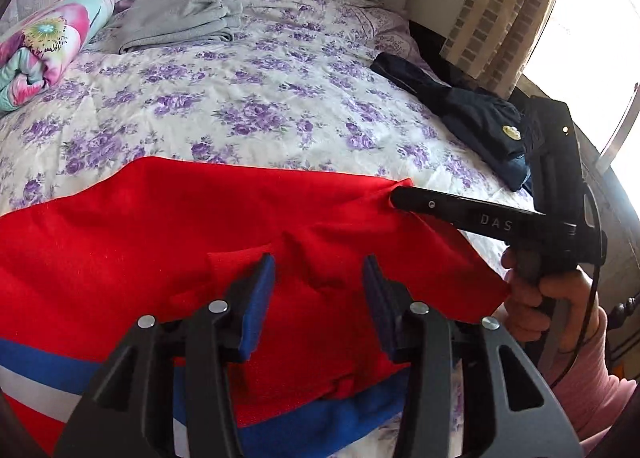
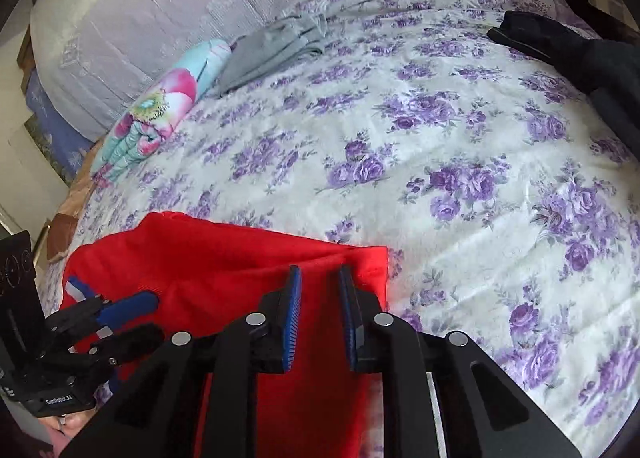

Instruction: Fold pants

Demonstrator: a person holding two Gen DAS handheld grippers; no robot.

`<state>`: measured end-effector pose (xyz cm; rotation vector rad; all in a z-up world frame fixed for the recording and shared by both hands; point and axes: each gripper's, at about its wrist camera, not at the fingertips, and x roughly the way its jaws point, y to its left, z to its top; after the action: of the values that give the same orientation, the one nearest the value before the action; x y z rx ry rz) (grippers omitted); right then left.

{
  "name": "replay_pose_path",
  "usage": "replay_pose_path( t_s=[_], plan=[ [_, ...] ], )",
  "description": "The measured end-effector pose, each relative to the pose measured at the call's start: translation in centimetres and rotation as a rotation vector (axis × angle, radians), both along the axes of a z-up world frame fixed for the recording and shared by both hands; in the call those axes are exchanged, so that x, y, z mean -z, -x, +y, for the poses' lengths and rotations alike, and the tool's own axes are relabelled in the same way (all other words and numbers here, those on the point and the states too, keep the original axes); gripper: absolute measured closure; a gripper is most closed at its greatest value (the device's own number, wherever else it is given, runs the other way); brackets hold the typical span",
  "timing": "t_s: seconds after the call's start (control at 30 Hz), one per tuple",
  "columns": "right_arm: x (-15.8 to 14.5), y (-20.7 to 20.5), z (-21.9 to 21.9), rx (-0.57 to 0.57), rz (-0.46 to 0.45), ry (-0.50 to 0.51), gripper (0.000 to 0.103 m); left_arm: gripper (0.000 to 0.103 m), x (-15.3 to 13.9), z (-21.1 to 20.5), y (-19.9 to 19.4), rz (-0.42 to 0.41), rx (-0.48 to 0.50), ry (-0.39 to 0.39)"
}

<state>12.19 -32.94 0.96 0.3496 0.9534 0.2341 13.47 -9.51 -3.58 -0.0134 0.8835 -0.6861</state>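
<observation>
Left wrist view: The left gripper (image 1: 318, 278) points down at the red pants (image 1: 160, 226), which lie on the near part of the bed (image 1: 248, 98). Its jaws stand apart over bunched red cloth; the blue pads (image 1: 256, 298) press on nothing, so the tool is released. A blue and white stripe (image 1: 44, 370) runs along the pants below and left of the fingers. To the right, the right gripper (image 1: 394, 200) has its tip at the far right corner of the pants; a hand (image 1: 552, 298) in a pink sleeve (image 1: 592, 370) holds it. The floral sheet lies beyond the tool. Far left of it sits a rolled flowered quilt (image 1: 44, 46), with grey clothes (image 1: 180, 22) beside that. Dark clothes (image 1: 460, 106) lie far right, near a curtain (image 1: 504, 6) and a bright window (image 1: 596, 38).

Right wrist view: The right gripper (image 2: 320, 278) has narrow jaws with red cloth between them at the pants' (image 2: 224, 258) far right edge. Whether the pads clamp the cloth cannot be told. The left gripper (image 2: 138, 318) is at lower left, over the pants. Ahead lies the sheet (image 2: 440, 138); a pale headboard cover (image 2: 140, 6) stands far left.
</observation>
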Motion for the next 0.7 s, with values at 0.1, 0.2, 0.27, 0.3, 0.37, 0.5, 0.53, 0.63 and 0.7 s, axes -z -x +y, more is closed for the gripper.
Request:
replay_pose_path(
  t_s=[0.1, 0.2, 0.27, 0.3, 0.37, 0.5, 0.53, 0.63, 0.7],
  plan=[
    [-1.4, 2.0, -0.3, 0.011, -0.042, -0.019, 0.081, 0.059, 0.0, 0.0, 0.3, -0.017, 0.001, -0.002],
    [-3.6, 5.1, -1.0, 0.010, -0.123, -0.050, 0.080, 0.057, 0.0, 0.0, 0.5, -0.025, -0.001, 0.007],
    [-4.6, 7.5, -1.0, 0.004, -0.167, -0.034, 0.079, 0.056, 0.0, 0.0, 0.5, -0.025, -0.006, 0.018],
    [-4.7, 8.6, -0.8, -0.005, -0.180, -0.022, 0.079, 0.055, 0.0, 0.0, 0.5, -0.023, -0.006, 0.023],
    [-4.4, 10.2, -0.2, -0.026, -0.182, 0.009, 0.079, 0.053, 0.0, 0.0, 0.6, -0.024, -0.004, 0.027],
    [-1.3, 11.2, 1.5, -0.060, -0.117, 0.120, 0.082, 0.052, 0.0, -0.3, 0.8, -0.034, 0.003, 0.016],
    [-0.8, 11.4, 1.8, -0.060, -0.124, 0.139, 0.082, 0.052, 0.0, -0.3, 0.8, -0.033, 0.005, 0.016],
    [-2.0, 11.6, 2.3, -0.053, -0.154, 0.182, 0.079, 0.051, 0.0, -0.4, 0.9, -0.041, 0.003, 0.006],
    [-3.2, 12.1, 2.5, -0.070, -0.193, 0.149, 0.077, 0.051, 0.0, -0.3, 0.9, -0.042, 0.003, 0.005]
  ],
)
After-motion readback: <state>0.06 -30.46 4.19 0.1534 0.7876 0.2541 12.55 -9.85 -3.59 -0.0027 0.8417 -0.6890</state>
